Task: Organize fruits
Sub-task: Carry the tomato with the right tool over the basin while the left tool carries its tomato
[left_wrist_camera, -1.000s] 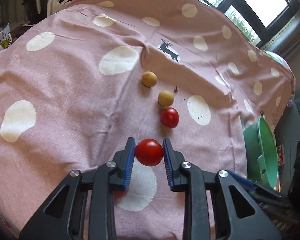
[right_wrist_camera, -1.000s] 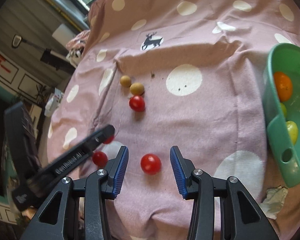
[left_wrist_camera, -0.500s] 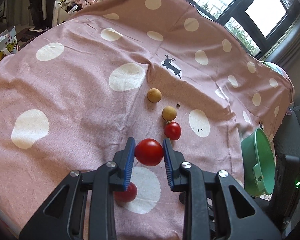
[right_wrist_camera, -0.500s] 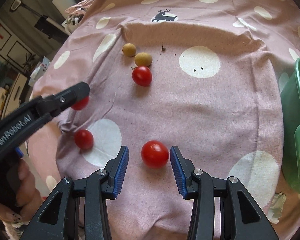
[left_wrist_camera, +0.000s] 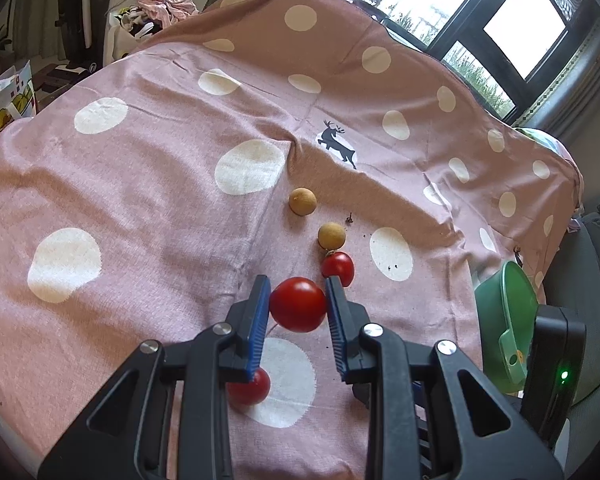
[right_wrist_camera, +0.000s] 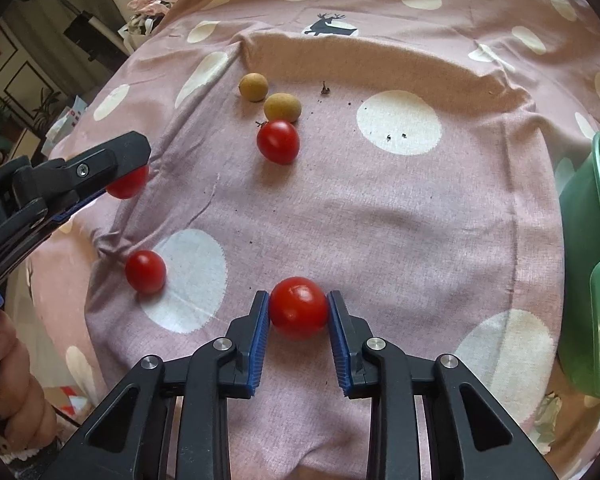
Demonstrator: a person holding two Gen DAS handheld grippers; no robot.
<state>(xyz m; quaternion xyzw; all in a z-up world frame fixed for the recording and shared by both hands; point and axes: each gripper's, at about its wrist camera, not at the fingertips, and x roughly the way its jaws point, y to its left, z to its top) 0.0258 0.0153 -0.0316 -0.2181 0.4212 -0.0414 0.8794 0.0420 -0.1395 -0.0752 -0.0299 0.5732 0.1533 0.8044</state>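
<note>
Red tomato point(left_wrist_camera: 298, 304) clamped between the blue-padded jaws of the left gripper point(left_wrist_camera: 298, 310), lifted clear of the pink, white-spotted cloth point(left_wrist_camera: 148, 200) covering the table. Second red tomato point(right_wrist_camera: 299, 307) pinched between the jaws of the right gripper point(right_wrist_camera: 299, 312), both pads touching its sides, low over the cloth near its front edge; whether resting on the cloth or just raised, cannot tell. Third tomato point(right_wrist_camera: 145, 271) lying loose on a white spot to the left of the right gripper, partly hidden behind the left finger point(left_wrist_camera: 256, 334) in the left wrist view. Fourth tomato point(right_wrist_camera: 278, 141) farther off, near mid-cloth, just beside a tan round fruit point(right_wrist_camera: 282, 107); another tan fruit point(right_wrist_camera: 253, 87) a little farther and to the left, close to the first. Small dark crumbs point(right_wrist_camera: 325, 89) scattered to the right of the tan pair. Green plastic basin point(right_wrist_camera: 592, 264) at the right edge of the table, seen side-on, contents hidden. Black deer print point(left_wrist_camera: 337, 147) on the far part of the cloth. Windows point(left_wrist_camera: 520, 32) beyond the far right corner.
</note>
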